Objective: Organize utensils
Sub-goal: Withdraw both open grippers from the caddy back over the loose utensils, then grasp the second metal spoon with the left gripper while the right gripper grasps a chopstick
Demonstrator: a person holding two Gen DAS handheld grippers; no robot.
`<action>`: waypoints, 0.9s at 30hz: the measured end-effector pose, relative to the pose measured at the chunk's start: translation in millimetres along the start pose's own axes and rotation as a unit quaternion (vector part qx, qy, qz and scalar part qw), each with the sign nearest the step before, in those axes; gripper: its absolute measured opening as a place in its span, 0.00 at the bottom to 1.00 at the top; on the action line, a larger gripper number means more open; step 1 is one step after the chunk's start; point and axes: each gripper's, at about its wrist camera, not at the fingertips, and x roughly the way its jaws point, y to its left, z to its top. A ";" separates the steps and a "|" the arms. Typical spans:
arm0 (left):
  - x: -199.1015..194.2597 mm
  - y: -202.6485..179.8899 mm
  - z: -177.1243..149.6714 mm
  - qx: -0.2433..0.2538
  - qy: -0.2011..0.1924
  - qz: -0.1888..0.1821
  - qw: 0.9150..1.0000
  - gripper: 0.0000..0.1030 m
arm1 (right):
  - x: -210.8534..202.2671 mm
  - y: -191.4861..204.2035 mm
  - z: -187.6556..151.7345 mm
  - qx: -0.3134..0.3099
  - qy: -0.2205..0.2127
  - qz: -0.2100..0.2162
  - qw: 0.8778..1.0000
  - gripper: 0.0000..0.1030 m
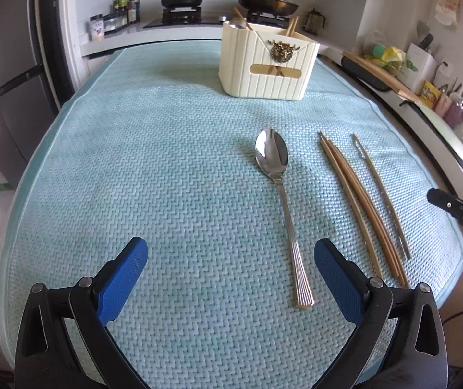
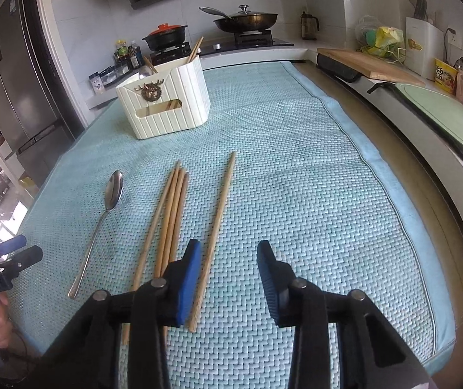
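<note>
Both grippers hover over the near edge of the tabletop, nothing held. Left gripper (image 1: 231, 278): fingers spread wide, empty, the spoon (image 1: 281, 194) lying on the mat (image 1: 166, 178) just inside its right finger. Right gripper (image 2: 228, 278): fingers apart, empty, with the single chopstick (image 2: 216, 227) running between them close to the left finger (image 2: 187, 285). A bundle of three chopsticks (image 2: 169, 220) lies just left of that finger, between the single stick and the spoon.

The cream utensil holder (image 2: 166, 103) stands towards the far edge, already carrying a spoon and some chopsticks in separate ends, as far as we can tell.

Judgement: the step in hand is a first pick, probably the lone chopstick with the right, or the spoon with the left.

Notes for doing it well:
- We should centre the fingers over the stick before closing; at present it sits off to one side and would be pushed, not pinched.
- Grip near the middle of its length so it does not droop or swing.
- The stick is thin and lies flat on woven fabric; bring the fingertips right down to the mat.
- Keep clear of the bundle, which is near enough to be dragged along.
- For the spoon, take the handle, not the bowl.
</note>
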 end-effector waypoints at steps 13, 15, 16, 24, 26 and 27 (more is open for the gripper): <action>72.3 -22.8 61.4 0.035 0.039 -0.048 0.997 0.99 | 41.1 0.2 20.7 0.025 0.029 0.025 0.999 0.35; 88.7 -29.0 67.9 0.046 0.048 -0.043 0.997 0.99 | 41.9 -1.5 20.3 0.028 0.031 0.023 0.999 0.35; 97.6 -31.5 70.3 0.051 0.053 -0.038 0.997 0.99 | 41.6 -3.2 20.5 0.031 0.031 0.023 0.999 0.35; 126.9 -36.5 80.1 0.069 0.056 -0.008 0.996 0.97 | 38.8 -12.1 24.9 0.033 0.031 0.018 0.999 0.35; 123.9 -36.6 80.1 0.073 0.052 -0.011 0.996 0.86 | 41.7 -11.9 28.6 0.027 0.033 0.017 0.999 0.35; 122.4 -37.2 79.9 0.077 0.047 -0.010 0.996 0.81 | 44.1 -11.7 31.2 0.022 0.034 0.015 0.999 0.35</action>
